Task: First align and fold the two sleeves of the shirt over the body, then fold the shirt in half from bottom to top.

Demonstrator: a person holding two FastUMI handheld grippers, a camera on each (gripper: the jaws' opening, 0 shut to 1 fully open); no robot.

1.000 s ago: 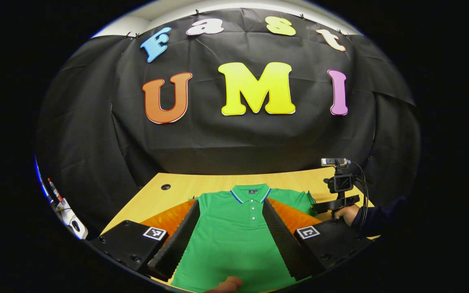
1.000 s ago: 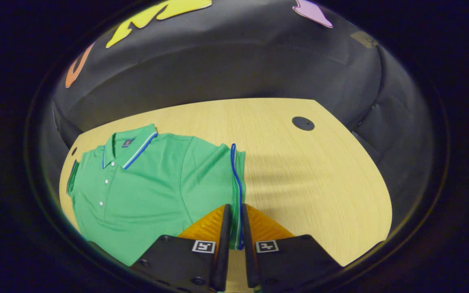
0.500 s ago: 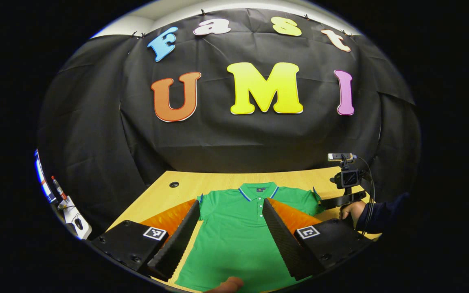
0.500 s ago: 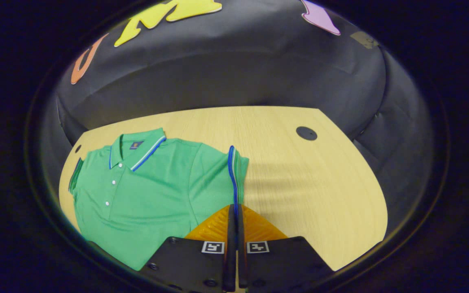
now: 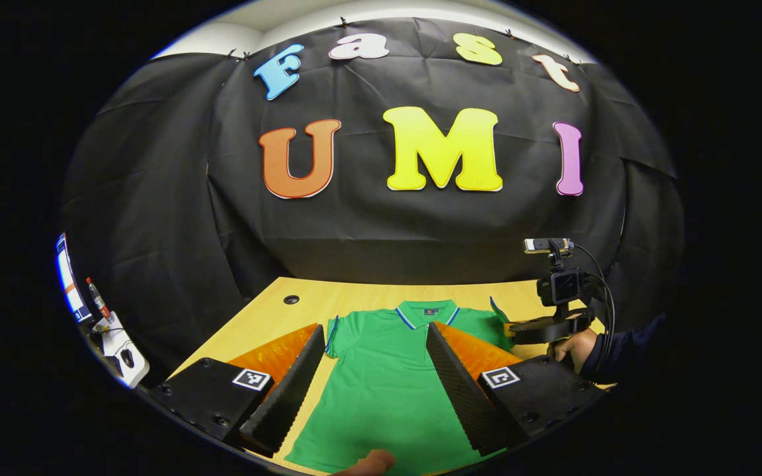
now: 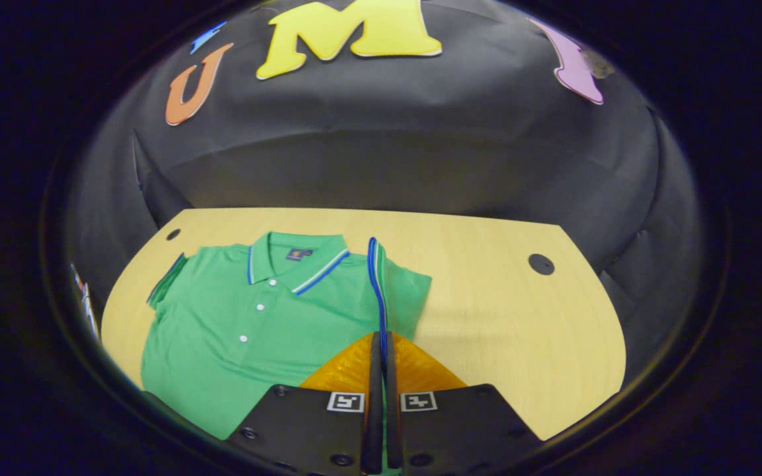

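Here shirt (image 6: pixel 249 330) lies on table (image 6: pixel 500 330).

My view: pale wooden table (image 6: pixel 500 317), two dark round cable holes (image 6: pixel 541 264), green polo shirt (image 6: pixel 235 330) lying spread on it

Right gripper (image 6: pixel 381 370) pinches a sleeve (image 6: pixel 376 284) edge between closed fingers; left gripper (image 5: pixel 374 370) hovers with fingers spread wide above the shirt (image 5: pixel 387 396).
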